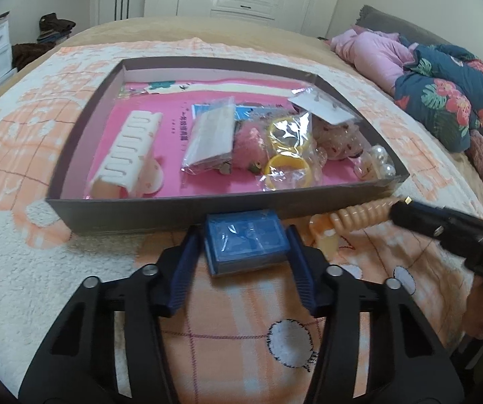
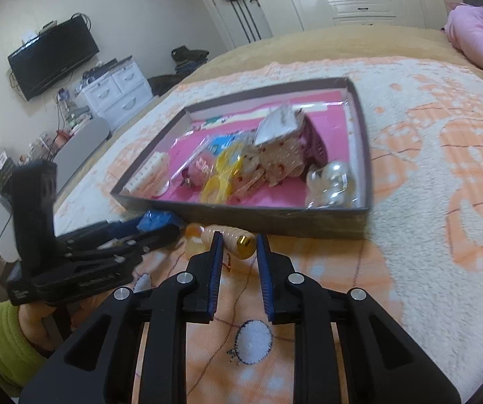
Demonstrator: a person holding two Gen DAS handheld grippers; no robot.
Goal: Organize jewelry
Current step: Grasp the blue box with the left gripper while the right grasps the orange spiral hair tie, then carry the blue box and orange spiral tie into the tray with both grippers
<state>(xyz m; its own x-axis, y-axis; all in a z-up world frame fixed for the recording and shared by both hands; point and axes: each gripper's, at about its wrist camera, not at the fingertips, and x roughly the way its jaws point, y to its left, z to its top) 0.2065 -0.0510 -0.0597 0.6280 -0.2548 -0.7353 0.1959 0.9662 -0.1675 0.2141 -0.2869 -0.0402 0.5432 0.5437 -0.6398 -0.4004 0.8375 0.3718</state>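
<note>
Just before the box wall (image 1: 181,207), left tongs (image 1: 245,245) clamp blue case (image 1: 246,240); right tongs (image 2: 239,244) pinch hair clip (image 2: 238,239).

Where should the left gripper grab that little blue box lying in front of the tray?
Grip the blue box across its two short ends, coming from the near side, opposite the tray. Those flat, parallel ends already face the left gripper's pads, and the tray wall blocks any approach from behind.
</note>
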